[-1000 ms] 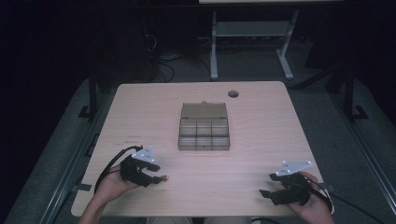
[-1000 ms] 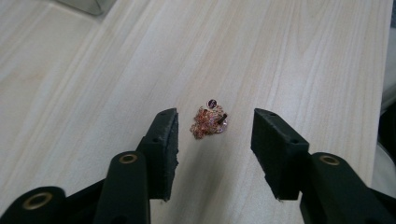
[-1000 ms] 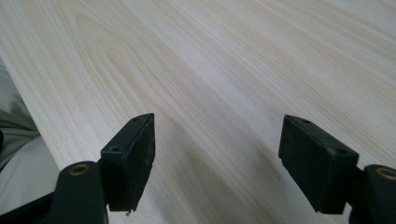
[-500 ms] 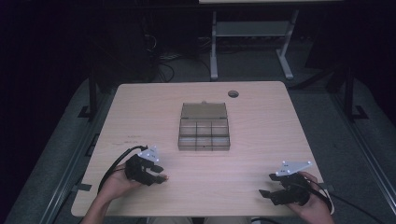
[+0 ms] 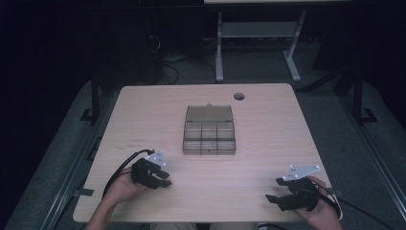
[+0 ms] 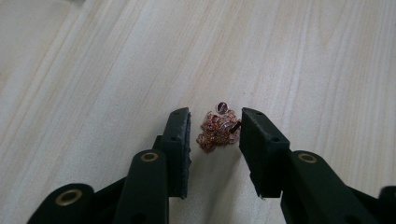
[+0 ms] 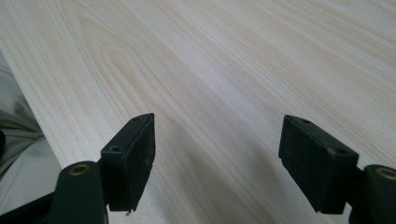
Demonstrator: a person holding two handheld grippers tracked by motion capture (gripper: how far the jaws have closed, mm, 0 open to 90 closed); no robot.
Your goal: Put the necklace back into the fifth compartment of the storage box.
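A small heap of copper-coloured chain (image 6: 217, 130) lies on the wooden table (image 5: 268, 129). My left gripper (image 6: 215, 116) is open, one jaw on each side of the heap, with the tips low over the wood. In the high view the left gripper (image 5: 165, 181) is near the table's front left, held in a hand. My right gripper (image 5: 274, 189) rests at the front right, wide open with only bare wood between its jaws (image 7: 217, 126). A clear compartment box (image 5: 209, 139) stands at the table's middle with its lid laid back.
A dark round cable hole (image 5: 239, 96) sits near the table's far edge. The table's front edge (image 7: 32, 116) runs close beside the right gripper. A metal stand (image 5: 256, 43) and cables are on the floor beyond the table.
The left gripper has shifted slightly to the right and settled around the chain. The right gripper has stayed still.
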